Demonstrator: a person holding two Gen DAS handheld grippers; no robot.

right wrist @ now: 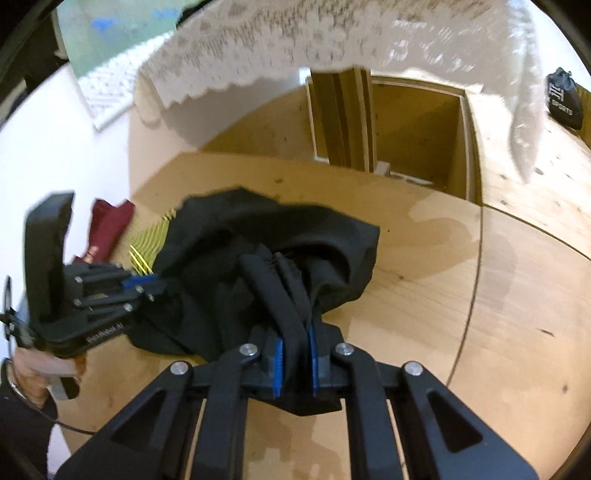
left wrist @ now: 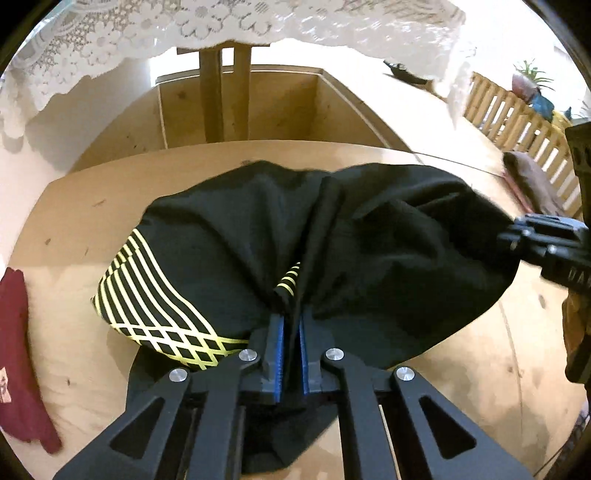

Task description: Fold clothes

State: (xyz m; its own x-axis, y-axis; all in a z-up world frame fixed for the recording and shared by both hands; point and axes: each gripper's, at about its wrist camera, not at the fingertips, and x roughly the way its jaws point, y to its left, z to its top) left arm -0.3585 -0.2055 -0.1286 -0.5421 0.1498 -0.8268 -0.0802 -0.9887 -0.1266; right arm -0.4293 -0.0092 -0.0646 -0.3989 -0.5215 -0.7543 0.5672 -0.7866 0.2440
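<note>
Two grips held | we had left gripper [left wrist: 291, 332] and right gripper [right wrist: 295, 354] each clamped on the black garment [left wrist: 388, 240], bunched over the wooden table [left wrist: 74, 350] | probably hem edges | lift evenly, pull taut before folding.

**Black, yellow and maroon on pale wood**

The garment [left wrist: 369, 236] is black with thin yellow stripes crossing into a lattice. A maroon shirt [left wrist: 18, 354] lies on the light plywood worktop [left wrist: 480, 369]. Both grippers are black with blue pads [left wrist: 279, 354]. White floral lace cloth [left wrist: 221, 26] hangs above.
</note>
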